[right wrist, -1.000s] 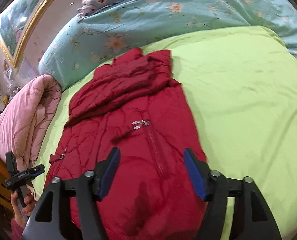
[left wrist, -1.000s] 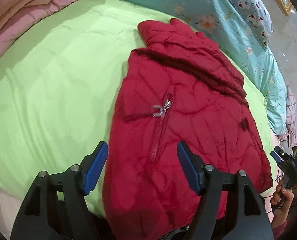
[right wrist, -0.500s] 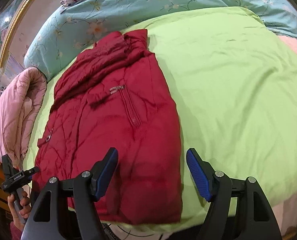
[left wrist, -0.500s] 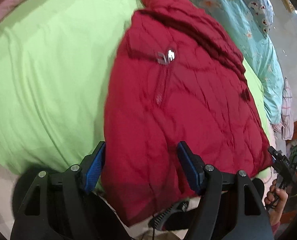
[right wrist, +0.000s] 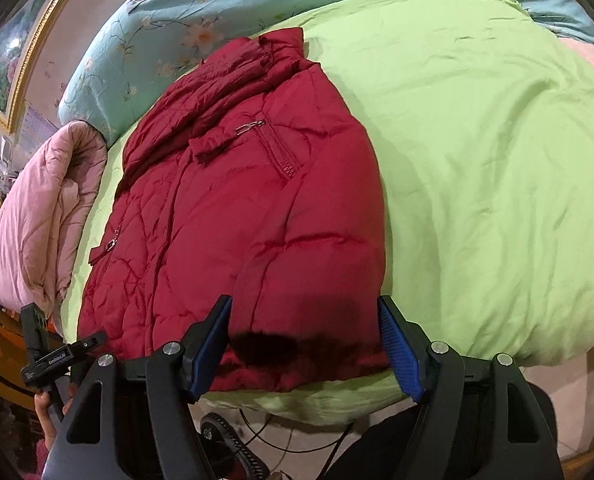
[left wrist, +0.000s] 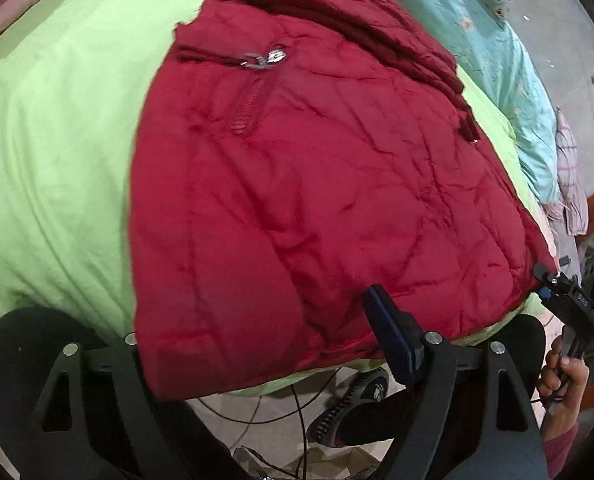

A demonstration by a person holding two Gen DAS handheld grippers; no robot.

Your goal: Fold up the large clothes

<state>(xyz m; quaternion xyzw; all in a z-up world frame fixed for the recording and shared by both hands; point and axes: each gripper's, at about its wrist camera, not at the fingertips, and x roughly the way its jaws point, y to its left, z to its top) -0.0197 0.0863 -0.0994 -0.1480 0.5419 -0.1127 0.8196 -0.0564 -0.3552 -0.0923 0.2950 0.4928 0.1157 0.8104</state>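
A dark red quilted jacket (left wrist: 305, 168) lies flat on a lime green bedsheet (left wrist: 49, 128), hem at the near edge of the bed; it also shows in the right wrist view (right wrist: 233, 216). My left gripper (left wrist: 257, 344) is open, its jaws astride one hem corner; the left finger is hidden under the cloth. My right gripper (right wrist: 305, 340) is open, its blue pads (right wrist: 397, 344) on either side of the other hem corner. Neither is closed on the cloth.
A pink quilt (right wrist: 29, 224) lies beside the jacket. A teal floral duvet (right wrist: 201, 20) and a pillow lie at the head of the bed. Below the bed edge are floor, black cables (left wrist: 273, 412) and a slipper (left wrist: 357, 400).
Both grippers have pulled back and dropped to the near edge of the bed. The jacket hem now lies between the open jaws of each.
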